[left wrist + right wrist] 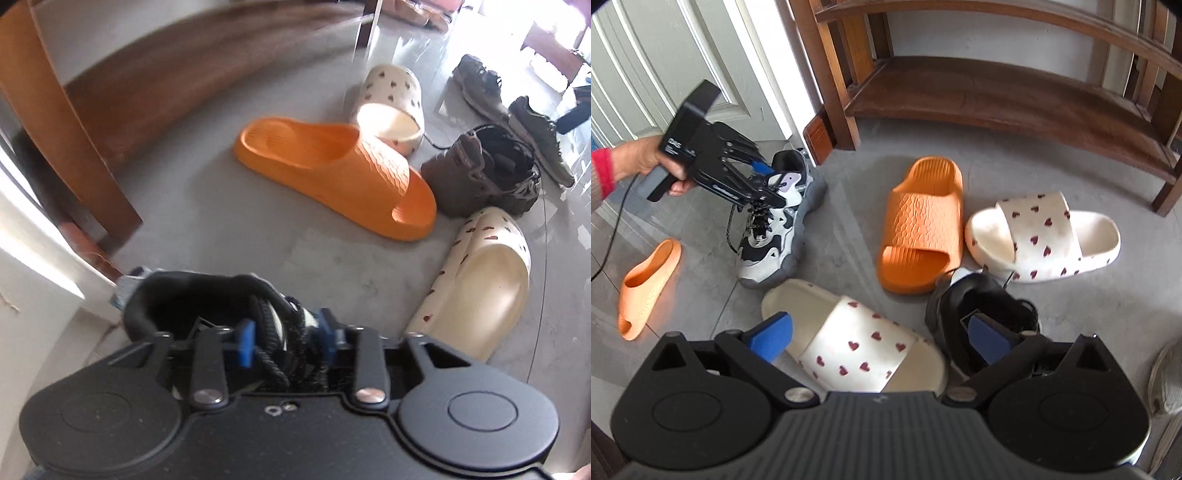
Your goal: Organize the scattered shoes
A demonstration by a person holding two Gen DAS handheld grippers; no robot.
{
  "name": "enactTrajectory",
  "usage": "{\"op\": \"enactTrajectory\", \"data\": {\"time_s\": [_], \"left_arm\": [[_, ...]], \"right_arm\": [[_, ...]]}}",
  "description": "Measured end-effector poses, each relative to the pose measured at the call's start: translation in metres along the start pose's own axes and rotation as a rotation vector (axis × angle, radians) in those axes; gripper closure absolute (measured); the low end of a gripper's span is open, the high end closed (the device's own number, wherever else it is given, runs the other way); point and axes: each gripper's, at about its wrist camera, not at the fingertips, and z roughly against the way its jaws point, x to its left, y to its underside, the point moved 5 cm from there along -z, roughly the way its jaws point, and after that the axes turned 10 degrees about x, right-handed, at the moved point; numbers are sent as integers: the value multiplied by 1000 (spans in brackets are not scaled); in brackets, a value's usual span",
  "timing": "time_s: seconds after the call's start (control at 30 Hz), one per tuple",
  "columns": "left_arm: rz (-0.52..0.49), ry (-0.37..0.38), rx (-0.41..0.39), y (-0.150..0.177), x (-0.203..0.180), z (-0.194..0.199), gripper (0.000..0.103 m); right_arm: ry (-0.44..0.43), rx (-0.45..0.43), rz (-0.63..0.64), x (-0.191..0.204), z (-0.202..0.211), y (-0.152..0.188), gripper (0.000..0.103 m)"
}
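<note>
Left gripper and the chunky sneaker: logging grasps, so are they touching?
Touching. The left wrist view shows the left gripper with its blue pads clamped on the sneaker tongue and laces.

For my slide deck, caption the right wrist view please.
Left gripper clamps a chunky sneaker while the open right gripper hovers over a heart-print slide near the shoe rack.

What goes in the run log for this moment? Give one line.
left claw: shut on chunky sneaker | right claw: open above heart slide | wooden rack: shelf bare
</note>
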Motion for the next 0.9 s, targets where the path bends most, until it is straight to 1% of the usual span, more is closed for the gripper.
{"op": "enactTrajectory", "data": {"time_s": [0.07,0.13,0.17,0.2,0.23,0.3,0.33,0.4,0.47,0.53,0.57,0.63,0.67,0.77,0.8,0.87,0.9], "left_arm": [[-26,-37,11,8,-9,6,77],[-72,-93,19,25,-26,21,79],[-79,-103,21,29,-28,28,80],[-113,-106,42,47,-44,38,81],[-134,-87,63,58,-55,43,83],[-184,-5,134,87,-81,50,86],[-202,22,166,99,-93,50,86],[-229,48,214,119,-115,47,86],[-204,98,224,132,-132,43,86],[-94,135,188,135,-142,42,86],[-72,140,180,135,-143,42,85],[64,179,150,130,-143,40,85],[88,186,145,128,-145,39,85],[86,160,142,122,-157,38,85],[110,160,141,121,-157,39,83],[150,125,151,123,-151,44,81],[149,86,153,123,-149,47,78]], "right_arm": [[-18,-9,1,4,2,-1,0],[-32,-21,13,6,4,-3,0],[-51,-36,27,11,5,-5,0],[-60,-36,29,13,3,-7,0],[-69,-35,31,15,2,-9,0],[-87,-35,36,20,-2,-12,0],[-96,-35,38,22,-3,-13,0],[-114,-35,42,27,-7,-16,0],[-125,-33,55,31,-11,-20,0],[-125,-41,78,36,-10,-21,0],[-124,-47,88,37,-8,-20,0],[-123,-51,100,37,-5,-19,0],[-120,-52,98,36,-4,-18,0],[-111,-56,87,32,2,-16,0],[-105,-64,80,29,6,-15,0],[-89,-84,70,23,14,-14,0],[-83,-94,63,20,17,-14,0]]}}
